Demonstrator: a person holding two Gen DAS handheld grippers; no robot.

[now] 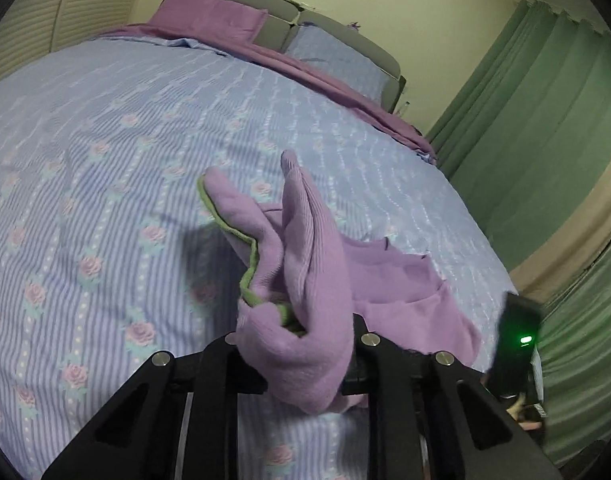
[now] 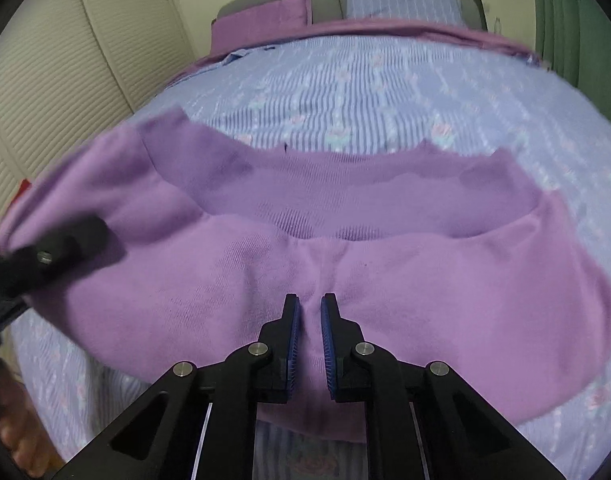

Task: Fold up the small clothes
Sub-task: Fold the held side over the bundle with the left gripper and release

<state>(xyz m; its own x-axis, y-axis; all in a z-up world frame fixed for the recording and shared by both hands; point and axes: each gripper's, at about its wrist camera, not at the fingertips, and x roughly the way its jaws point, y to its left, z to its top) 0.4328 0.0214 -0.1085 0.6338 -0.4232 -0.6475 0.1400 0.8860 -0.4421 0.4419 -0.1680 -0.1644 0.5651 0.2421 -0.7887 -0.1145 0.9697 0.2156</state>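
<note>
A small purple garment (image 2: 345, 248) with a green-trimmed edge (image 1: 249, 256) is held up over the bed. My left gripper (image 1: 301, 344) is shut on a bunched corner of the garment (image 1: 305, 280), which hides the fingertips. My right gripper (image 2: 310, 312) is shut on a fold of the same garment at its near edge, blue pads (image 2: 293, 336) pinching the cloth. The left gripper shows blurred at the left of the right wrist view (image 2: 45, 256). The right gripper shows at the right of the left wrist view (image 1: 517, 340).
The bed carries a blue striped cover with pink roses (image 1: 105, 160). A purple pillow (image 1: 213, 20) and a blue pillow (image 1: 337, 56) lie at the grey headboard. Green curtains (image 1: 545, 120) hang on the right. A louvred door (image 2: 65, 80) stands on the left.
</note>
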